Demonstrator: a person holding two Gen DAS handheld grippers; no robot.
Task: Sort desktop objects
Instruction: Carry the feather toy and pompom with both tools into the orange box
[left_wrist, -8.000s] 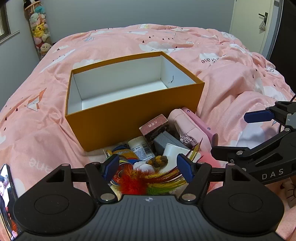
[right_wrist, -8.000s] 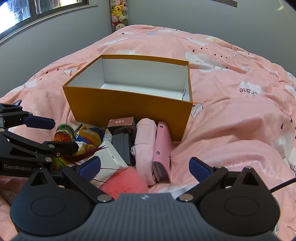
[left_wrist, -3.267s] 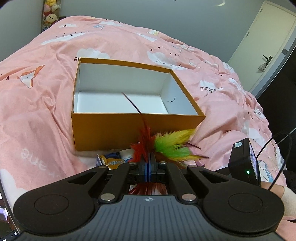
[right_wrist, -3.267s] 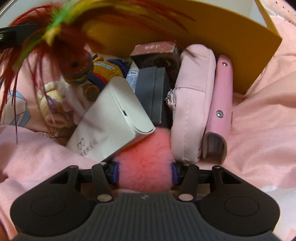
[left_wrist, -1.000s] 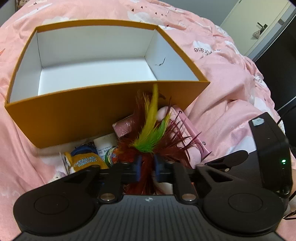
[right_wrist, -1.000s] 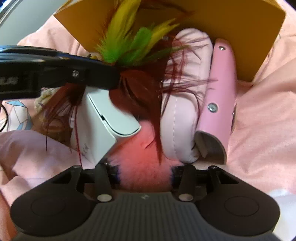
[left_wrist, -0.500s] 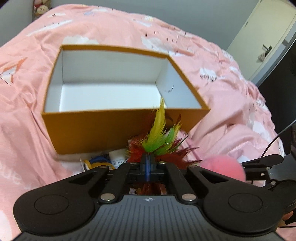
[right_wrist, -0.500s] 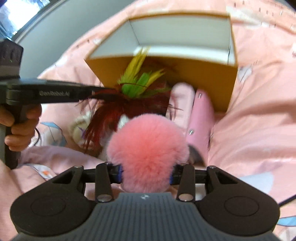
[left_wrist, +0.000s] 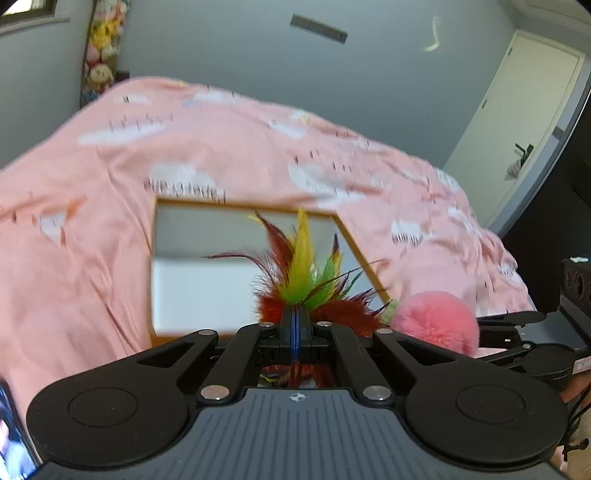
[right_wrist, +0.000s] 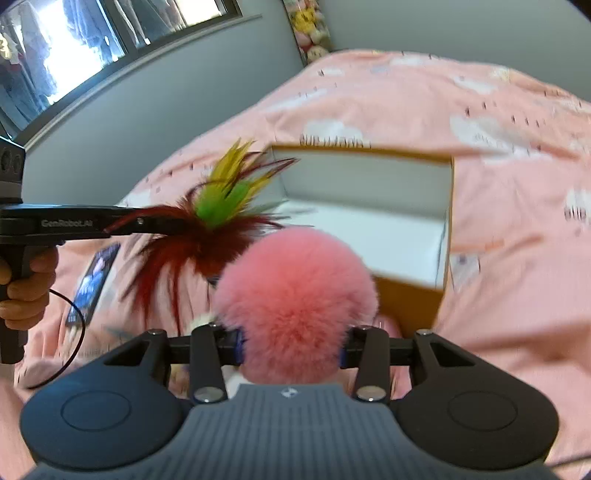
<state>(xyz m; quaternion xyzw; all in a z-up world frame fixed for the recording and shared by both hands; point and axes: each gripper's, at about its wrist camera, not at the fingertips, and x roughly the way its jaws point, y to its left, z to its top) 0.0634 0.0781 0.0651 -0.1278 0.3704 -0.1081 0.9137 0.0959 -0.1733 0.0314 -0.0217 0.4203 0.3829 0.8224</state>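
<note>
Left hand-held gripper (left_wrist: 294, 325): jaws fully closed, clamped on the feather toy (left_wrist: 303, 284), red, green and yellow plumes fanning up in front of the orange box (left_wrist: 354, 243). Right hand-held gripper (right_wrist: 291, 343): jaws part-way apart, pressed into both sides of the pink pompom (right_wrist: 295, 299). Both items are held in the air over the near edge of the box. Box sits open on the pink bed (left_wrist: 92, 221), interior white. Frames motion-blurred.
</note>
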